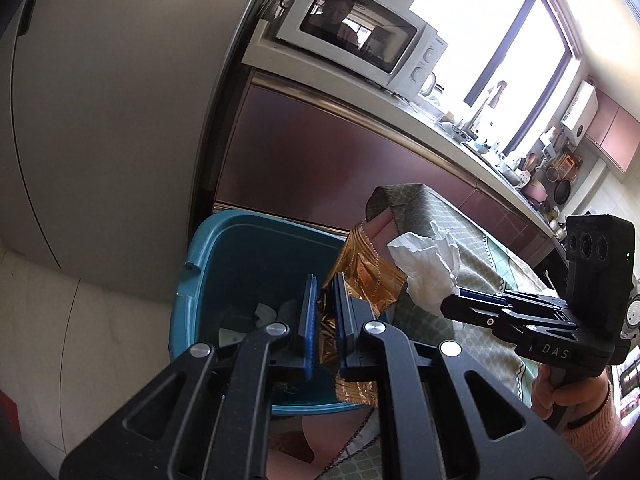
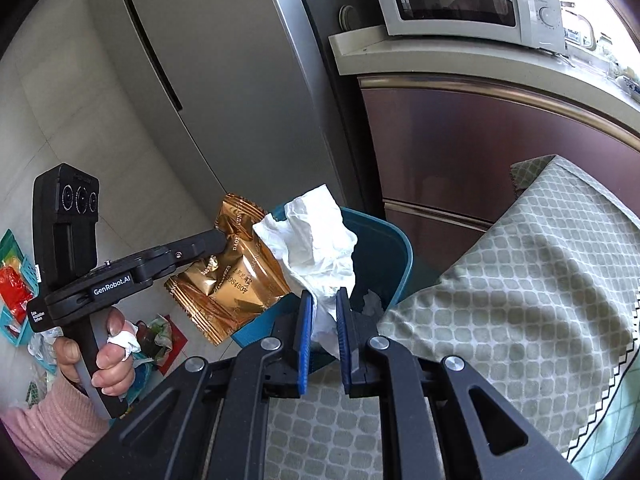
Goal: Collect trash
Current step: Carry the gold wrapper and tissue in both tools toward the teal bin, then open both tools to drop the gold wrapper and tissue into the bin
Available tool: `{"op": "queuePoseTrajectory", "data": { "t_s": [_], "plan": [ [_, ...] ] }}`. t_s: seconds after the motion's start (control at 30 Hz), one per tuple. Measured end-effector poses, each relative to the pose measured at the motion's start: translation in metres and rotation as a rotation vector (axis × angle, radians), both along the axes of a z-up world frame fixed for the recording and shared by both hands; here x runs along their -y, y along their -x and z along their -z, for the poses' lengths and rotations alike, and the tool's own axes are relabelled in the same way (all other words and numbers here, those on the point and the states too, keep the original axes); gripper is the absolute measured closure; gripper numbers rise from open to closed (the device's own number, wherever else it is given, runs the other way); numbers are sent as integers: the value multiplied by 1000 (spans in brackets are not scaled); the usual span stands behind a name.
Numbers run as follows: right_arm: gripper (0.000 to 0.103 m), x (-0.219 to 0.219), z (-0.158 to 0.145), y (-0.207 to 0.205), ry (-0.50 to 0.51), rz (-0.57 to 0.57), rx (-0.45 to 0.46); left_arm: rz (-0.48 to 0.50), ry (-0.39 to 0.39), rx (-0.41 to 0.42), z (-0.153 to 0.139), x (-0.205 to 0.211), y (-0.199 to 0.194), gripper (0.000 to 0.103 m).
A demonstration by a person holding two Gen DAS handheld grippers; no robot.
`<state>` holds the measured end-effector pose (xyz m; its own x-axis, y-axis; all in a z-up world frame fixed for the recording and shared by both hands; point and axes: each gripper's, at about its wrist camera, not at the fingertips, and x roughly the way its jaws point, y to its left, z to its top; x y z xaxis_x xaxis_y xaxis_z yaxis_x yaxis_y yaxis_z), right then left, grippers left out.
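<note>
My left gripper [image 1: 325, 285] is shut on a gold foil snack wrapper [image 1: 360, 276], held above the rim of a blue trash bin [image 1: 208, 276]. The right gripper [image 1: 450, 298] comes in from the right, shut on a crumpled white tissue [image 1: 426, 268] beside the wrapper. In the right wrist view the right gripper [image 2: 324, 300] pinches the tissue [image 2: 316, 240] over the bin [image 2: 394, 256], and the left gripper [image 2: 220, 238] holds the wrapper [image 2: 228, 276] just left of it. White scraps lie inside the bin.
A table under a green patterned cloth [image 2: 520, 280] stands right of the bin. A grey fridge [image 2: 208, 80] rises behind, with maroon cabinets [image 1: 320, 152] and a microwave [image 1: 360, 32] on the counter. Colourful packets and a teal basket [image 2: 16, 280] lie on the floor at left.
</note>
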<state>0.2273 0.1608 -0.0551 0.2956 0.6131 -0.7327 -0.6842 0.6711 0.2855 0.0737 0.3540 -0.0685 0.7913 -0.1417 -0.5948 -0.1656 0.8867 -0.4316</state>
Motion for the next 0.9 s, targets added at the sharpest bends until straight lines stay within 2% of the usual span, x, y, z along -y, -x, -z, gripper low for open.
{"op": "queuePoseTrajectory", "data": {
  "t_s": [0.4, 0.5, 0.6, 0.73, 0.9],
  "plan": [
    [89, -30, 26, -22, 56, 12, -75, -22, -52, -95, 42, 1, -42, 93],
    [81, -27, 29, -20, 48, 18, -75, -26, -77, -127, 52, 6, -51, 90],
    [80, -20, 27, -19, 28, 23, -75, -18, -95, -146, 59, 13, -58, 90],
    [80, -3, 20, -12, -7, 27, -65, 7, -92, -124, 57, 24, -57, 90],
    [77, 27, 2, 8, -65, 37, -29, 61, -115, -54, 35, 46, -43, 82]
  ]
}}
